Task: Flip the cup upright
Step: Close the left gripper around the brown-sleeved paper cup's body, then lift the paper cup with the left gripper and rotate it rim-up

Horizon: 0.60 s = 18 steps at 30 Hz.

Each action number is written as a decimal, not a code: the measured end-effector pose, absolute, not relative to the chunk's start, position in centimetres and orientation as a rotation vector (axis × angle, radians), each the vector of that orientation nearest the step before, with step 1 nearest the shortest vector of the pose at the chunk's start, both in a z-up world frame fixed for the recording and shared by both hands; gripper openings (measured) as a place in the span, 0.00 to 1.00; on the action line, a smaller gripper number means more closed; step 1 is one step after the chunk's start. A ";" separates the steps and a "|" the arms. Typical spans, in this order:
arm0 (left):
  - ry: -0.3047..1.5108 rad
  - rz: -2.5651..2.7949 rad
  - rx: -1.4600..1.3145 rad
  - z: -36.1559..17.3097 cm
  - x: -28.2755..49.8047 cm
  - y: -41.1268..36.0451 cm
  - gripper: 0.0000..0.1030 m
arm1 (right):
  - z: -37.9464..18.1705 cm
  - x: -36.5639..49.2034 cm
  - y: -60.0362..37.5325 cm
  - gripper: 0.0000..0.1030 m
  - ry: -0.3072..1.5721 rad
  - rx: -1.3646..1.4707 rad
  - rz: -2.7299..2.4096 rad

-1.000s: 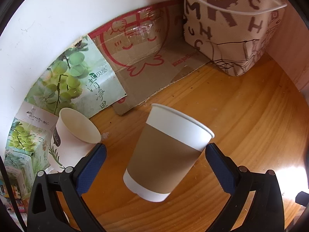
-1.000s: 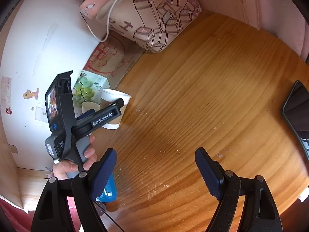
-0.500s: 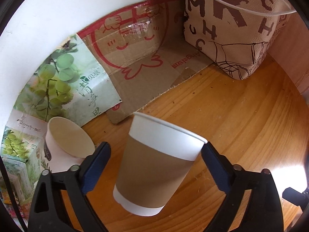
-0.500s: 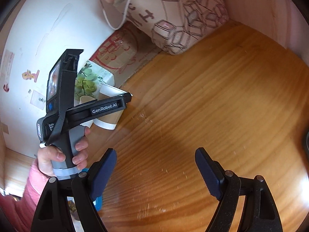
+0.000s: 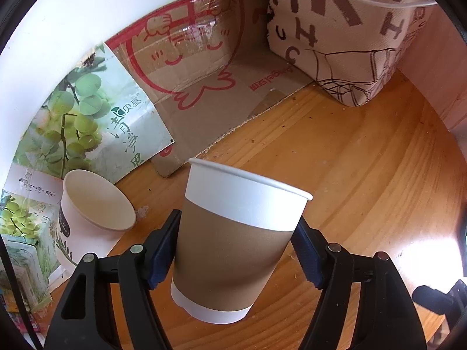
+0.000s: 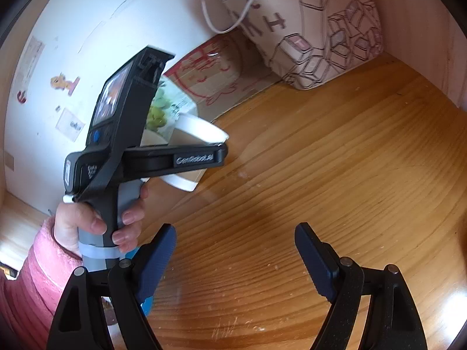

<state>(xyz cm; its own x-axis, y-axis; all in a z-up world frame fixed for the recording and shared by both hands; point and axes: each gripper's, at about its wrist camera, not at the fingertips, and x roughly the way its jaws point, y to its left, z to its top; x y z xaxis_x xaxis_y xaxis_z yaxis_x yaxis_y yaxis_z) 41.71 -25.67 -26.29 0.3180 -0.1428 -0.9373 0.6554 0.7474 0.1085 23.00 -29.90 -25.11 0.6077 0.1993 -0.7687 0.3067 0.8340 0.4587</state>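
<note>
A paper cup (image 5: 233, 242) with a brown sleeve and white rim stands mouth up, tilted slightly, between the blue pads of my left gripper (image 5: 236, 248). The pads touch both of its sides and the gripper is shut on it. In the right wrist view the same cup (image 6: 198, 134) shows behind the left gripper's body (image 6: 140, 157), which a hand in a pink sleeve holds just above the wooden table (image 6: 321, 175). My right gripper (image 6: 235, 256) is open and empty over the table.
A second white paper cup (image 5: 93, 215) stands upright at the left. Grape-printed boxes (image 5: 87, 122) and flat cardboard (image 5: 204, 67) lean on the white wall. A printed fabric bag (image 5: 350, 29) stands at the back right. A wooden side panel (image 6: 437, 43) bounds the right.
My left gripper has closed in from open until both pads touch the cup. The right gripper's view has swung left and nearer to the left gripper, staying open.
</note>
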 end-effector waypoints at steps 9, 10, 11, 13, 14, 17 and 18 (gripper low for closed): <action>1.169 -0.562 0.512 -24.0 40.3 -25.1 0.72 | -24.3 22.3 -28.0 0.81 0.929 0.522 -0.037; 1.170 -0.558 0.509 -23.7 39.9 -24.8 0.72 | -24.3 22.2 -27.8 0.81 0.928 0.514 -0.036; 1.175 -0.557 0.501 -23.4 39.5 -24.6 0.72 | -24.1 22.0 -27.6 0.81 0.930 0.501 -0.038; 1.194 -0.558 0.483 -22.8 38.5 -24.2 0.72 | -23.8 21.5 -27.2 0.81 0.935 0.472 -0.042; 1.203 -0.558 0.474 -22.6 37.8 -24.0 0.72 | -23.5 21.1 -26.9 0.81 0.938 0.451 -0.039; 1.211 -0.555 0.445 -21.5 35.9 -23.5 0.72 | -23.0 19.8 -26.1 0.81 0.942 0.395 -0.020; 1.209 -0.551 0.441 -21.0 34.9 -23.6 0.72 | -22.8 19.1 -25.7 0.81 0.942 0.381 -0.017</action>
